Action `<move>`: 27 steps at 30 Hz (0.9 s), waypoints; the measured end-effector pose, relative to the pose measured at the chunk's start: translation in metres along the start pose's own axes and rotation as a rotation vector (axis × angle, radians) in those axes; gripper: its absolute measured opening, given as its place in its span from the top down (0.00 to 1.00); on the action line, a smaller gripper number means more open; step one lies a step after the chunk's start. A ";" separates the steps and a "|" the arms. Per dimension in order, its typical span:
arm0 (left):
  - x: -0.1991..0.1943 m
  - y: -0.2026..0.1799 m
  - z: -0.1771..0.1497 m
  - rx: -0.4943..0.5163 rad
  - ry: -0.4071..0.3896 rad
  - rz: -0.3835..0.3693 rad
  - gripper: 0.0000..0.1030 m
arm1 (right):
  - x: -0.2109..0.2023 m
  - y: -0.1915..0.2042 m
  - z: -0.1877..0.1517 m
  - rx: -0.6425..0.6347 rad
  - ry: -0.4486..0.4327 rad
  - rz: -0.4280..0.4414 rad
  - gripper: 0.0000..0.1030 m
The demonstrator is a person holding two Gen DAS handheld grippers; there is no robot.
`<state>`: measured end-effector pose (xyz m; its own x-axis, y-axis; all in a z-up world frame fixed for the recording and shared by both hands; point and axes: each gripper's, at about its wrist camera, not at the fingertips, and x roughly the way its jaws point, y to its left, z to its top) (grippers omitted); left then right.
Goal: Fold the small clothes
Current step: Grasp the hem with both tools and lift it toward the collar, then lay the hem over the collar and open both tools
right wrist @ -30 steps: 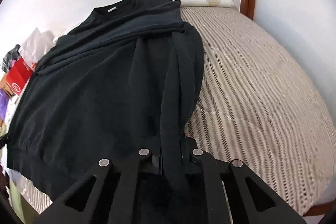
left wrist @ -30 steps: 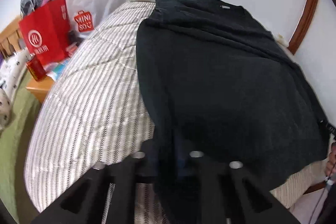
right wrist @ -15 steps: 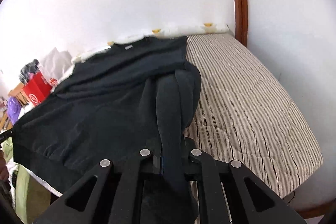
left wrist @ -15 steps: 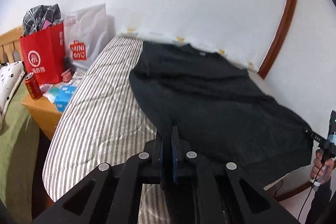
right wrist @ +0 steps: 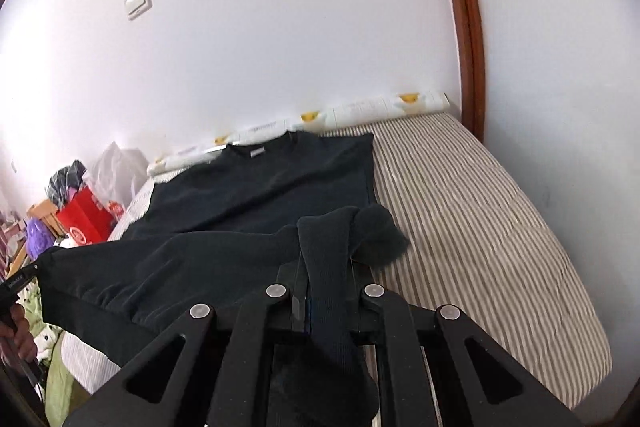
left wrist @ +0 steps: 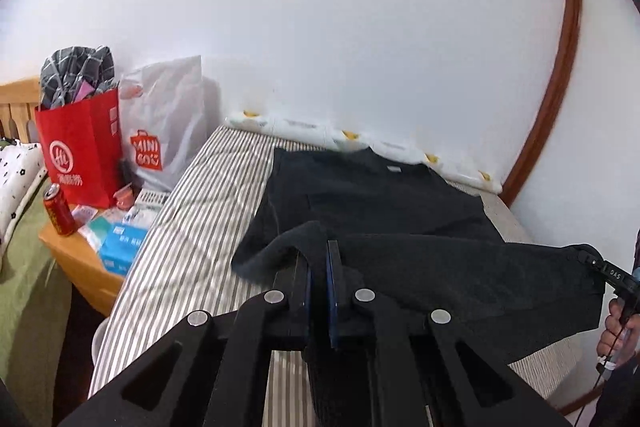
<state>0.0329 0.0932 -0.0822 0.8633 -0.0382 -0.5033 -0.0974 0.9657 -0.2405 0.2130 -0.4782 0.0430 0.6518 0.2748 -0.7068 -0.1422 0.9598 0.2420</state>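
A black sweatshirt (left wrist: 372,195) lies on a striped bed (left wrist: 208,211), collar toward the wall. My left gripper (left wrist: 318,267) is shut on its lower left hem corner and holds it above the bed. My right gripper (right wrist: 326,279) is shut on the lower right hem corner of the sweatshirt (right wrist: 264,191), also raised. The hem hangs taut in the air between the two grippers. The right gripper also shows in the left wrist view (left wrist: 600,269), at the far right.
A wooden bedside table (left wrist: 80,259) at the left holds a red bag (left wrist: 80,151), a white Miniso bag (left wrist: 168,131), a red can (left wrist: 58,215) and small packets. A white wall is behind the bed (right wrist: 480,211). A rolled mat (right wrist: 360,115) lies along the wall.
Both grippers have risen and pulled back from the bed, lifting the sweatshirt's hem off the mattress. The garment's lower half now hangs in the air while the collar end stays down.
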 end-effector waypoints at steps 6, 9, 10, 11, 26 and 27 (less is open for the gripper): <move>0.050 -0.008 0.038 0.012 0.004 0.027 0.94 | 0.049 0.012 0.048 -0.002 -0.004 0.001 0.92; 0.073 -0.014 0.052 0.027 0.004 0.045 0.94 | 0.079 0.011 0.066 0.029 0.013 0.015 0.91; 0.080 -0.016 0.056 0.034 0.008 0.054 0.94 | 0.091 0.010 0.072 0.042 0.023 0.020 0.91; 0.091 -0.017 0.060 0.040 0.014 0.067 0.94 | 0.101 0.009 0.075 0.052 0.028 0.027 0.91; 0.204 -0.002 0.052 0.070 0.162 0.205 0.93 | 0.247 -0.015 0.080 0.079 0.175 -0.005 0.91; 0.207 0.000 0.051 0.068 0.169 0.204 0.93 | 0.253 -0.016 0.078 0.080 0.184 -0.008 0.91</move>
<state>0.2375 0.0985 -0.1439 0.7335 0.1220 -0.6686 -0.2227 0.9726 -0.0668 0.4384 -0.4289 -0.0882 0.5044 0.2805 -0.8167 -0.0732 0.9563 0.2832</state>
